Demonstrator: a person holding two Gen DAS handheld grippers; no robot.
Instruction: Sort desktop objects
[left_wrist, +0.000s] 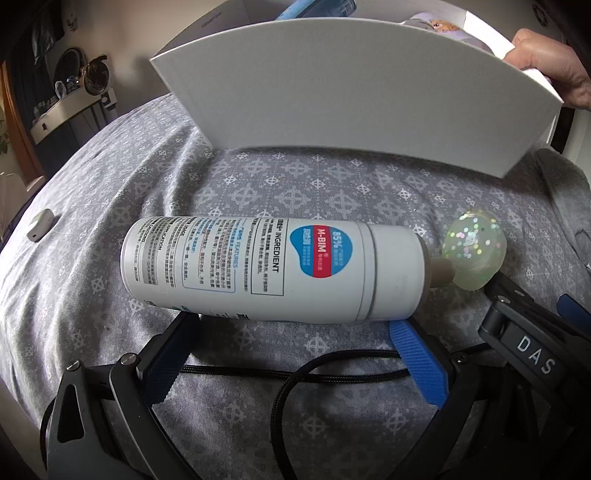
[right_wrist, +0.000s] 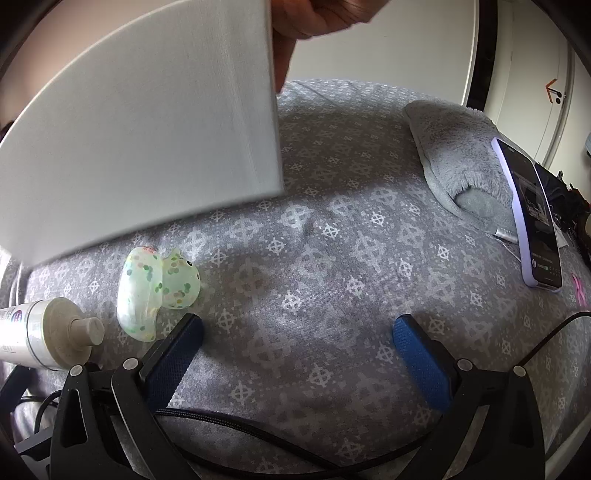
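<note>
The left gripper (left_wrist: 295, 354) has its blue-padded fingers spread wide apart, holding nothing. Just ahead of the fingertips, lying on its side across the gap between them, is a white spray bottle (left_wrist: 266, 269) with printed labels; its capless nozzle points to the right. Touching or nearly touching that nozzle, ahead of the right-hand finger, sits a translucent green duck toy (left_wrist: 474, 253) flecked with glitter.

Beyond the bottle stands a white box (left_wrist: 332, 92), its plain side wall facing the gripper. A person's hand (left_wrist: 550, 62) grips its far right corner. What the box holds cannot be made out from here; only scraps of blue and lilac show above its rim.

The right gripper (right_wrist: 297, 336) is likewise open wide and empty, resting over the grey patterned cloth (right_wrist: 332, 258). The duck toy lies just ahead of its left finger, the bottle nozzle further left. Far to the right, a smartphone (right_wrist: 532, 221) leans against a grey fluffy slipper (right_wrist: 454, 162).
</note>
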